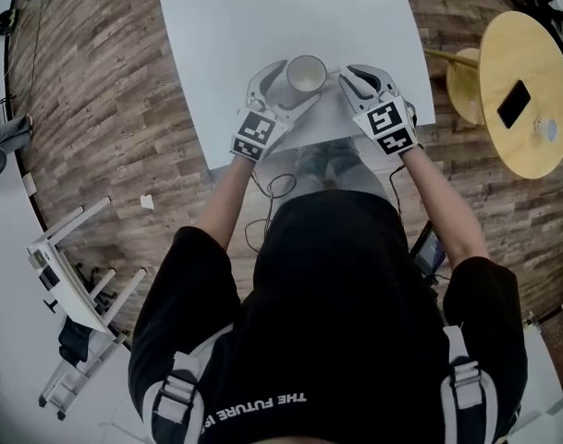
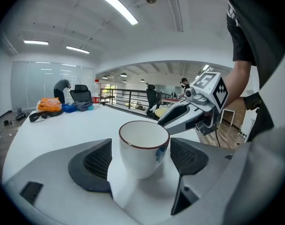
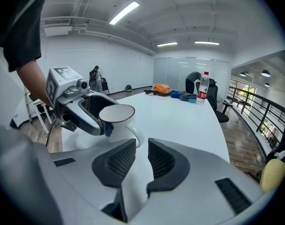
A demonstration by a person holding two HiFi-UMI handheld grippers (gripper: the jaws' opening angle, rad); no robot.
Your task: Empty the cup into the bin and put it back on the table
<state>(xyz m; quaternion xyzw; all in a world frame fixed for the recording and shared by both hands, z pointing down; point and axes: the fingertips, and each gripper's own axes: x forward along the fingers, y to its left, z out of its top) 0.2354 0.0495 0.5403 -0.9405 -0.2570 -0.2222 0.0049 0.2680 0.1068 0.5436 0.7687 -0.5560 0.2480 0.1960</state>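
White cup point(image 1: 306, 73) upright on the table point(image 1: 263, 17), between the left tongs' point(image 2: 140, 159) spread pads, right tongs point(image 3: 142, 150) narrowly parted, empty, just short of the handle.

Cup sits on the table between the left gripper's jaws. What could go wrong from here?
1. The left gripper has its jaws either side of the cup without pressing it; a sideways withdrawal could tip it.
2. The right gripper, slightly open and empty, sits close to the handle and might snag it.
3. The cup stands toward the near edge of the table, so a knock could send it off.
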